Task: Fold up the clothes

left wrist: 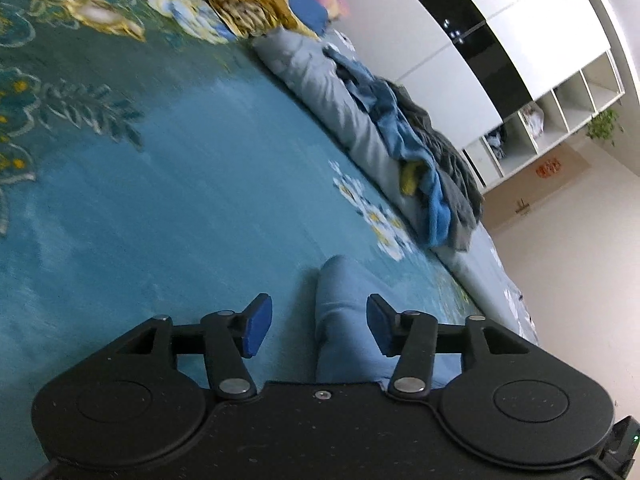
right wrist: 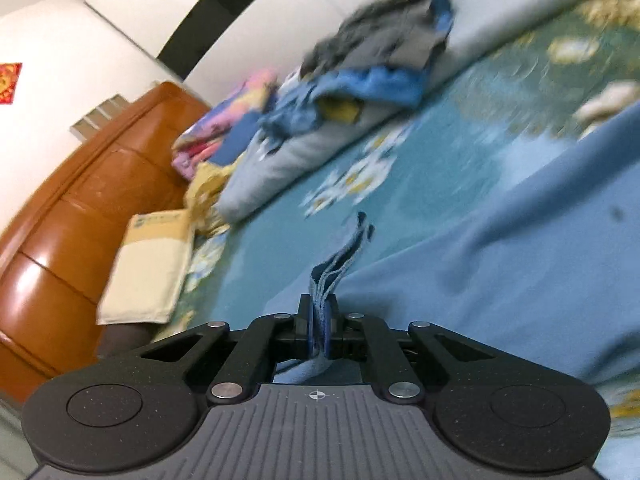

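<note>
A light blue garment (right wrist: 500, 264) lies spread on the teal flowered bedspread (right wrist: 280, 248). My right gripper (right wrist: 319, 332) is shut on a bunched edge of it, and the pinched fabric sticks up past the blue pads. In the left wrist view a rounded fold of the same light blue garment (left wrist: 340, 320) lies between the fingers of my left gripper (left wrist: 318, 330). Its blue pads (left wrist: 258, 332) stand apart on either side of the fold and do not press on it.
A heap of blue and grey clothes (left wrist: 420, 160) rests on a grey rolled quilt (left wrist: 320, 88) along the bed's far side. Folded bedding (left wrist: 256, 0) and a cream pillow (right wrist: 148, 268) lie by the wooden headboard (right wrist: 80, 200). White cupboards (left wrist: 560, 100) stand beyond.
</note>
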{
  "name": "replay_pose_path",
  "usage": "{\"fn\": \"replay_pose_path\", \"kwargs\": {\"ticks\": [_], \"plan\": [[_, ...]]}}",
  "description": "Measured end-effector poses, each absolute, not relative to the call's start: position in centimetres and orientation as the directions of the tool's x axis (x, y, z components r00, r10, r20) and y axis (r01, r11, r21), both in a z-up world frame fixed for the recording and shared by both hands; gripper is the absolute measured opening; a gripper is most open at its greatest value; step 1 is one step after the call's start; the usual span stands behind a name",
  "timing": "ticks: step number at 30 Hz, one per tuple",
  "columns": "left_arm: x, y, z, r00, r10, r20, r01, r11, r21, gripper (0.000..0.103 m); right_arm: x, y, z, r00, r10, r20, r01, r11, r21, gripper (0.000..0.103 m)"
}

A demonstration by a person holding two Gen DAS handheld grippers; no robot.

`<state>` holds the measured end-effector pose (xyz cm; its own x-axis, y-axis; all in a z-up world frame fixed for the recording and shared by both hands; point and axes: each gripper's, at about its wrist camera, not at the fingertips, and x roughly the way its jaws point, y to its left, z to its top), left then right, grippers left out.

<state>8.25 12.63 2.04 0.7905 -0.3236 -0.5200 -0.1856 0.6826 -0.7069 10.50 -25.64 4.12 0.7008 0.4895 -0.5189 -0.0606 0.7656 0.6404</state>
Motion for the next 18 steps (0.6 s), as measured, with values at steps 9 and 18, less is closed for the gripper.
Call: {"fn": "replay_pose_path", "kwargs": {"ticks": [9, 18], "plan": [[10.5, 8.6, 0.8, 0.709, -0.415, -0.57, -0.152, 0.699, -0.699, 0.064, 11.2, -27.8, 1.0, 0.656, 0.391, -0.646, 0.043, 0.834, 0.55, 0.004], [7.6, 8.9, 2.9, 0.719, -0.457, -0.523, -0.033, 0.729, -0.683, 0.067, 11.3, -28.0, 2.2, 0.657, 0.43, -0.62, -0.002, 0.823, 0.569, 0.004]]}}
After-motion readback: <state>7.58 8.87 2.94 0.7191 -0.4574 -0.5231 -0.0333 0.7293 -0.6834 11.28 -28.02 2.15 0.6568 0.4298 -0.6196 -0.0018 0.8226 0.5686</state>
